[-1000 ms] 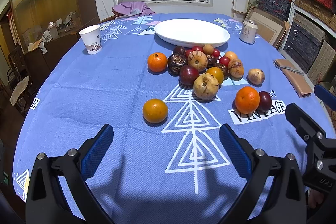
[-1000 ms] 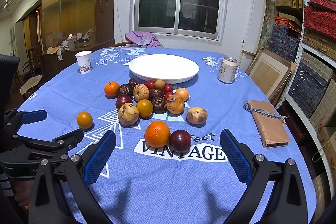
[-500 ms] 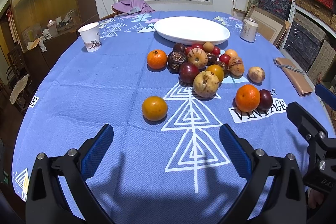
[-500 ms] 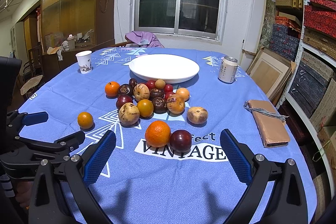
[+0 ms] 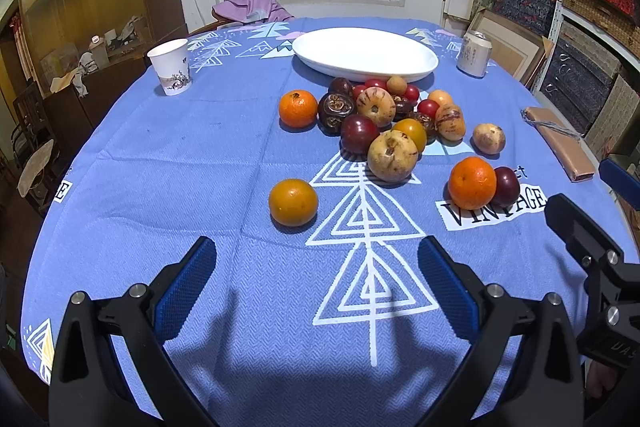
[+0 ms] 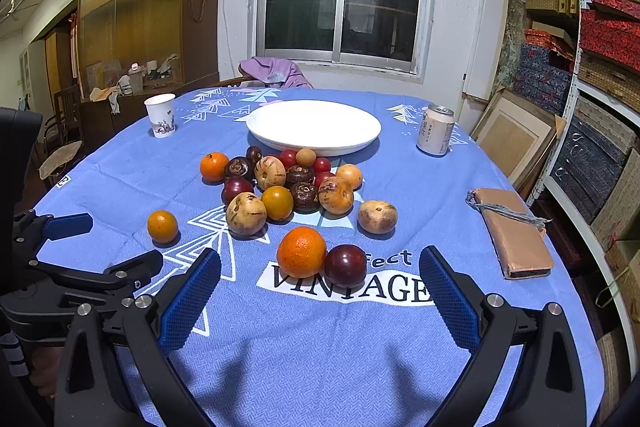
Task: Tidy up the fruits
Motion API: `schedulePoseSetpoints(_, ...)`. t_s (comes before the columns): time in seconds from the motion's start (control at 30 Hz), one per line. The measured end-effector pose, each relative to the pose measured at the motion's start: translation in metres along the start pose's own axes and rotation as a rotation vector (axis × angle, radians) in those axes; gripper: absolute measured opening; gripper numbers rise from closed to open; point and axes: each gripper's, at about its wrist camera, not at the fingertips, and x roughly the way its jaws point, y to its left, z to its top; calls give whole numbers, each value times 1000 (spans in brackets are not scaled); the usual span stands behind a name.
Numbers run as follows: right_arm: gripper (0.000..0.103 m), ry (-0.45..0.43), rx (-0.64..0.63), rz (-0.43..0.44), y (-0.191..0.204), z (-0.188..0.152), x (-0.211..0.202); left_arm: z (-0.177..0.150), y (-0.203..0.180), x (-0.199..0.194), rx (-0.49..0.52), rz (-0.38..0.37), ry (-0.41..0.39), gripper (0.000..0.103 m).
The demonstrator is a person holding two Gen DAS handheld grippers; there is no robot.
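Two matching handheld grippers, black frames with blue pads.
Left gripper (image 5: pixel 316 279) and right gripper (image 6: pixel 320 287) alike: black angular arms, textured blue fingers (image 5: pixel 186 283), silver screws at the joints, white lettering partly visible on the right gripper's body.

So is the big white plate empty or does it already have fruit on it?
Empty. The white plate shows only bare white surface in both views; the fruit pile lies on the tablecloth in front of it.

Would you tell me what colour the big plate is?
Plain white; the plate shows best in the right wrist view.
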Motion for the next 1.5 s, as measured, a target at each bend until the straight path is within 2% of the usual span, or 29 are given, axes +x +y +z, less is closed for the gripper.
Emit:
schedulePoseSetpoints(0.3, 100, 12, 11, 24, -2, -2, 4, -2, 1, 3, 5, -9, 6, 99)
schedulePoseSetpoints(0.4, 100, 39, 45, 97, -12, -6, 11, -5, 9, 7, 2, -39, 14, 99)
schedulePoseSetpoints(0.53, 100, 38, 137, 239, -34, -17, 18, -15, 32, 15, -33, -69, 18, 99)
schedulePoseSetpoints(0.7, 100, 107, 218, 294, -50, -27, 37, -20, 56, 28, -58, -140, 36, 99)
schedulePoseSetpoints(0.8, 100, 117, 227, 303, -53, -29, 44, -11, 63, 40, -74, -201, 75, 99)
schedulePoseSetpoints(0.9, 100, 115, 183, 278, -53, -29, 47, 2, 60, 56, -55, -199, 105, 99)
schedulePoseSetpoints(1.07, 100, 147, 150, 246, -63, -25, 56, 17, 43, 71, 28, -196, 109, 97)
schedulePoseSetpoints(1.17, 88, 140, 166, 256, -73, -21, 61, 26, 35, 74, 77, -170, 76, 97)
schedulePoseSetpoints(1.2, 82, 147, 165, 261, -75, -19, 64, 30, 33, 77, 86, -163, 71, 96)
schedulePoseSetpoints(1.27, 80, 159, 153, 245, -75, -18, 70, 36, 33, 86, 84, -187, 105, 70)
schedulePoseSetpoints(1.37, 80, 173, 132, 231, -74, -18, 79, 36, 32, 100, 84, -202, 149, 61)
schedulePoseSetpoints(1.5, 76, 181, 107, 232, -69, -14, 86, 35, 28, 97, 105, -232, 129, 57)
